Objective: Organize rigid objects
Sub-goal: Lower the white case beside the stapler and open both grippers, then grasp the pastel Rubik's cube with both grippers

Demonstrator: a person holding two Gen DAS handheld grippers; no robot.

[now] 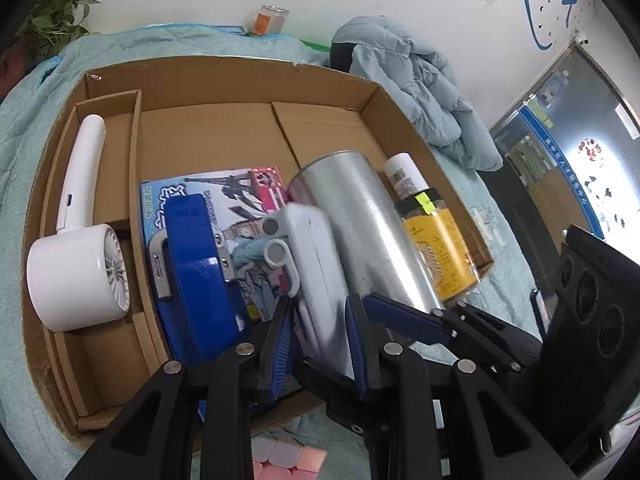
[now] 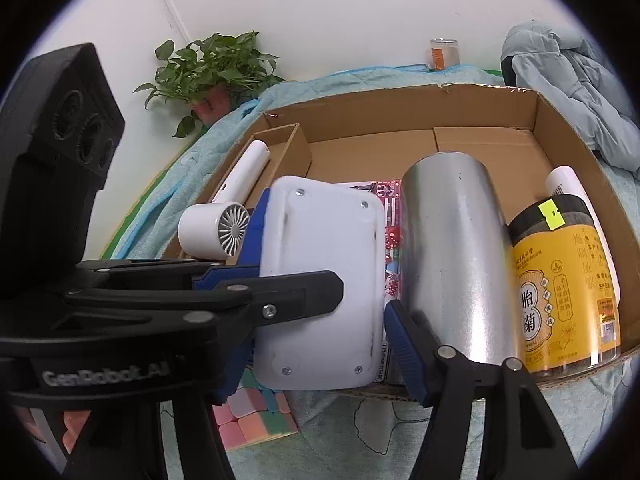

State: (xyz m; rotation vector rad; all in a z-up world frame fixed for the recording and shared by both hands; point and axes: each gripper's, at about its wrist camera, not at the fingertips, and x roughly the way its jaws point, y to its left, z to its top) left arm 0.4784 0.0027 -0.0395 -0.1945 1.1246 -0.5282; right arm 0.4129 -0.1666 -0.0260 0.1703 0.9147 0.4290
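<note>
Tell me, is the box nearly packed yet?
Mostly. The white fan, silver can, yellow jar and picture box already sit in the cardboard box. The left gripper is holding a white device over it. The pastel cube waits outside on the blanket.

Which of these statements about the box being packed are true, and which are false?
1. The left gripper grips a white device. True.
2. The white fan lies in the box's narrow side compartment. True.
3. The yellow jar has a red lid. False: its lid is black, with a yellow-green sticker.
4. The pastel cube sits inside the cardboard box. False: it lies outside, on the cloth in front of the box.
</note>
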